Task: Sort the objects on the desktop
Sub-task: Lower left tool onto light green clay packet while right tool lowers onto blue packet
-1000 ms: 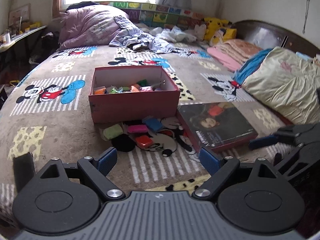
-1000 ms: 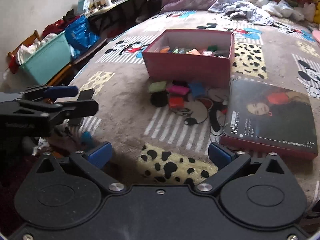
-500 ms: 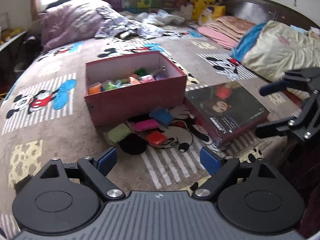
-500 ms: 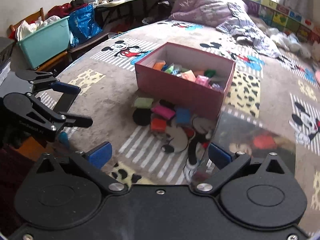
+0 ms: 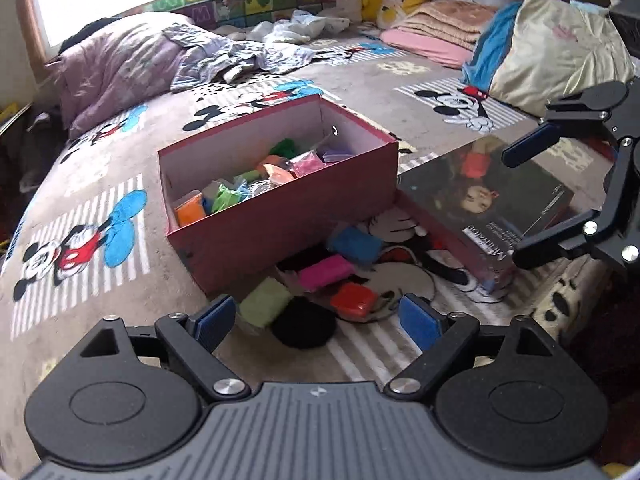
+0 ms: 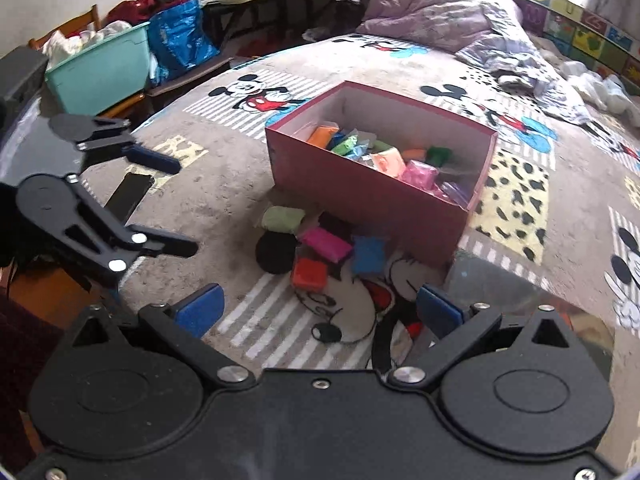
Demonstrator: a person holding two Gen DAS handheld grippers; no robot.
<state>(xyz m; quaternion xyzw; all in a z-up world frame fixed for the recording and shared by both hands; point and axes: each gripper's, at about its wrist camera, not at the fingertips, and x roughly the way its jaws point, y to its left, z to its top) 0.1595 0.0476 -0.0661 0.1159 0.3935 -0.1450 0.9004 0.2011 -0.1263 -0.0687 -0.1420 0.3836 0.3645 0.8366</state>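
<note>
A red cardboard box [image 5: 280,216] [image 6: 372,196] holding several coloured packets sits on the cartoon-print bedspread. In front of it lie loose packets: green [image 5: 266,302] [image 6: 282,220], black [image 5: 304,328] [image 6: 276,254], pink [image 5: 326,272] [image 6: 326,244], red [image 5: 354,300] [image 6: 310,274] and blue [image 5: 354,240] [image 6: 368,254]. A dark book [image 5: 480,192] lies right of the box. My left gripper [image 5: 318,320] [image 6: 185,207] hovers open just short of the green and black packets. My right gripper [image 6: 319,310] [image 5: 512,207] hangs open over the book's near edge. Neither holds anything.
A flat black object [image 6: 130,196] lies on the bedspread near the left gripper. Beyond the bed edge stand a teal bin [image 6: 100,72], a blue bag [image 6: 180,40] and a cluttered desk. A purple quilt [image 5: 120,64] and a beige pillow [image 5: 560,48] border the far side.
Both grippers have moved in toward the loose packets and the box, which now look larger and closer. Both stay open and empty.
</note>
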